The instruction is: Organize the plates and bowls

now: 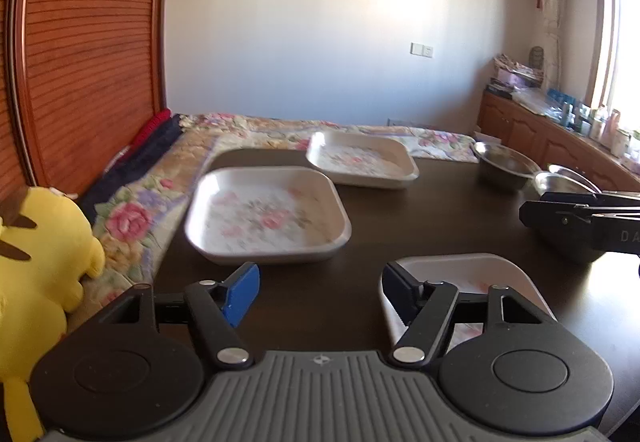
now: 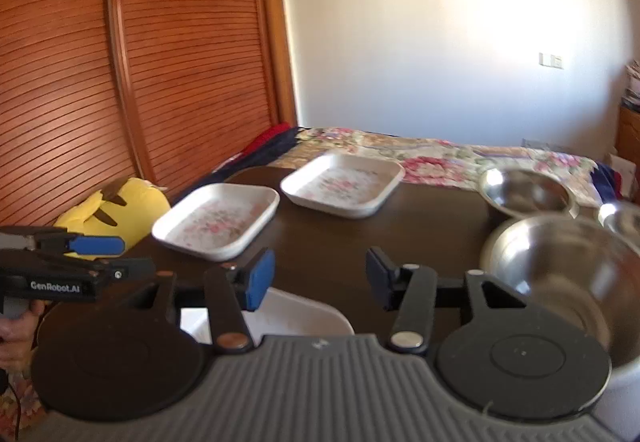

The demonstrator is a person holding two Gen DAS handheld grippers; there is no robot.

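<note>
- Where the dark surface (image 1: 420,209) nears its left edge: two square white floral plates, one (image 1: 266,215) closer in, the other (image 1: 362,159) farther back by the far edge, apart from each other.
- Third white plate (image 1: 480,274) at the near edge, partly hidden under the left tongs.
- Three steel bowls toward the right edge: a large one (image 2: 560,270) nearest, another (image 2: 528,191) behind it at the far edge, a third (image 2: 622,219) cut off by the frame.
- Left tongs (image 1: 320,290) spread wide, holding nothing, right finger over the near plate.
- Right tongs (image 2: 320,278) likewise spread and empty, poised above the surface just left of the large bowl.
- Floral bedspread (image 1: 132,217) past the left and far edges; yellow plush toy (image 1: 44,262) on it beside the louvred wooden doors (image 1: 88,53).
- Part of a hand (image 2: 16,326) at the left tongs' grip.
</note>
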